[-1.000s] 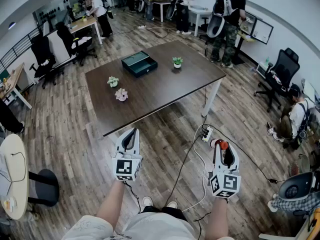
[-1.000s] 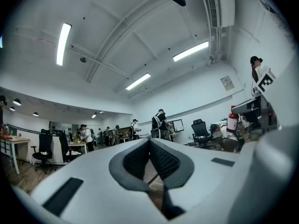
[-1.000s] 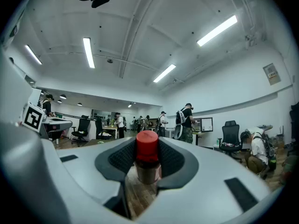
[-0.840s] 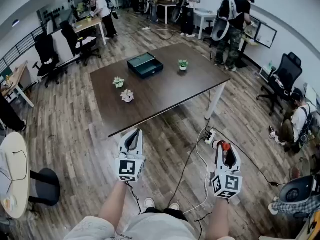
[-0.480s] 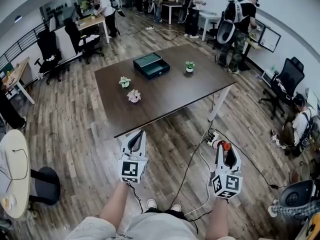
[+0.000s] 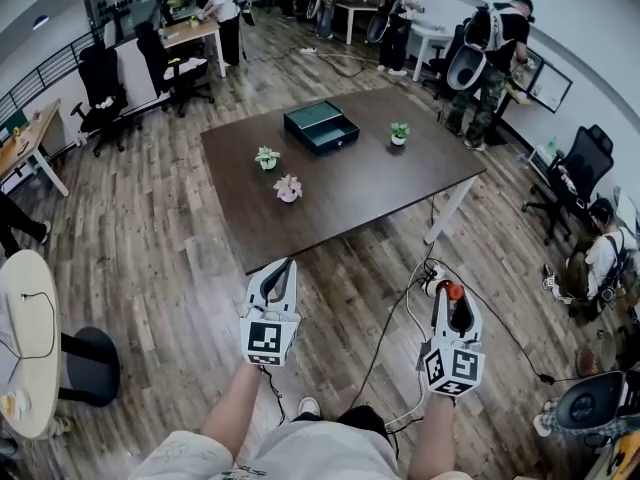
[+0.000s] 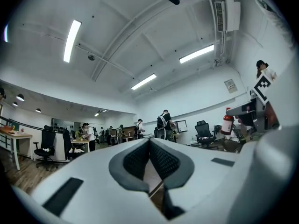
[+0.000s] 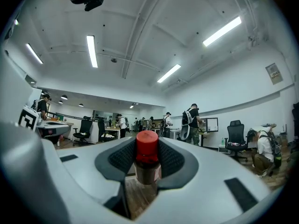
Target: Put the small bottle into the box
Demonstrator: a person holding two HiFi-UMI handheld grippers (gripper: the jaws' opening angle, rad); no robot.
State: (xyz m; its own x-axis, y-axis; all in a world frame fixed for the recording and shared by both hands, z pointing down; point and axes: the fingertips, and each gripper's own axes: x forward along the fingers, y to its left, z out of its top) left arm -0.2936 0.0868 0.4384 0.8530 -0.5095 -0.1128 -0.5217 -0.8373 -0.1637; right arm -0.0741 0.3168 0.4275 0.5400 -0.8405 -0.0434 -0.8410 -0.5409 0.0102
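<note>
The small bottle (image 6: 449,292), brown with a red cap, stands upright between the jaws of my right gripper (image 6: 447,299), which is shut on it. In the right gripper view the bottle (image 8: 147,161) fills the gap between the dark pads. My left gripper (image 6: 285,268) is held level beside it with its jaws shut on nothing; its pads (image 7: 140,157) meet at the tips. The box (image 6: 321,127), dark teal with its lid open, sits at the far side of the brown table (image 6: 380,196). Both grippers hang over the wooden floor, short of the table's near edge.
Three small potted plants (image 6: 266,157) (image 6: 288,187) (image 6: 400,132) stand on the table around the box. A power strip (image 6: 431,275) and cables lie on the floor by the right gripper. A round white table (image 6: 25,338) is at left; people and office chairs stand beyond.
The table and box have come closer and slid down in the head view. Both grippers keep the same pose, and the bottle stays in the right jaws.
</note>
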